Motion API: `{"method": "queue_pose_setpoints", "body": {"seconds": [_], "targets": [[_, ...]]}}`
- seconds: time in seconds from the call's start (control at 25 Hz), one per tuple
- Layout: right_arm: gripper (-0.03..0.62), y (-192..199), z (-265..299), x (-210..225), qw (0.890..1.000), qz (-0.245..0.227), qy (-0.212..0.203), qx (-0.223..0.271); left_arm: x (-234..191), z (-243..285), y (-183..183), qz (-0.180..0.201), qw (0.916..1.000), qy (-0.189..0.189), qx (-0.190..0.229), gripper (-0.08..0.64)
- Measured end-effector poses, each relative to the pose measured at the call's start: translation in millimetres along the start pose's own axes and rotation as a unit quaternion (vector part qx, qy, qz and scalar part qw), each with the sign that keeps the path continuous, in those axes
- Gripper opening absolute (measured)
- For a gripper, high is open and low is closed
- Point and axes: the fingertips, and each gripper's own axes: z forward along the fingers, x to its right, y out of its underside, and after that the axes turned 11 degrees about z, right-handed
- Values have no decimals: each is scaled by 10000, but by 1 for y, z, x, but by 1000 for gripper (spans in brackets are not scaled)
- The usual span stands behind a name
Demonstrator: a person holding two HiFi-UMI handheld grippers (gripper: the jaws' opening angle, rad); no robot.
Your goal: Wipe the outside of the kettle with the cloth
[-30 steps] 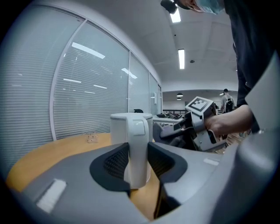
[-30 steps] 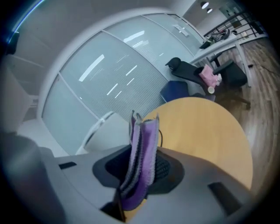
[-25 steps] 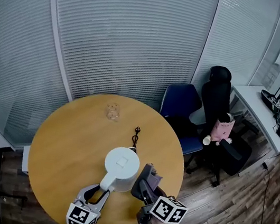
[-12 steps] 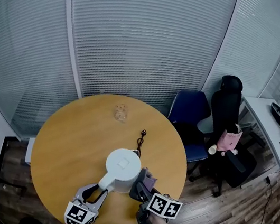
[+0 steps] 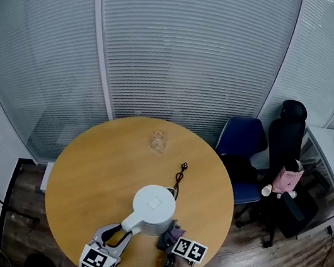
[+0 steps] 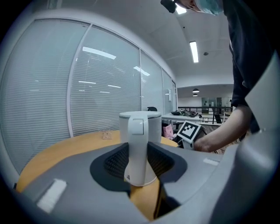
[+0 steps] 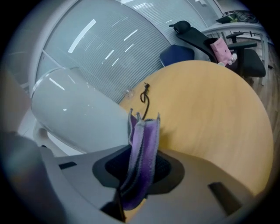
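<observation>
The right gripper (image 7: pixel 141 168) is seen clenched on a folded purple microfibre cloth (image 7: pixel 142 148), which is held upright just beside the right flank of the white plastic electric kettle (image 5: pixel 154 205); whether cloth and kettle wall touch cannot be told. The left gripper (image 6: pixel 139 165) is closed around the white handle (image 6: pixel 137 146) on the near side of that kettle. The kettle is stood upright on the round wooden table (image 5: pixel 100 169), with a thin black cord (image 5: pixel 179 176) laid just beyond it and a small clear object (image 5: pixel 159 140) set farther beyond.
</observation>
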Motion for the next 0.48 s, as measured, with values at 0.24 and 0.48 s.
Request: {"method": "queue_pose_setpoints", "body": {"seconds": [0.24,0.48], "targets": [[100,9,12,10,9996,105,143,-239,-8,2,0,30,10000,-49,-24,141],[100,-22,-24,-27,9989,-369,-232,182,-13,1,0,94,9999,-29,-35,143]]}}
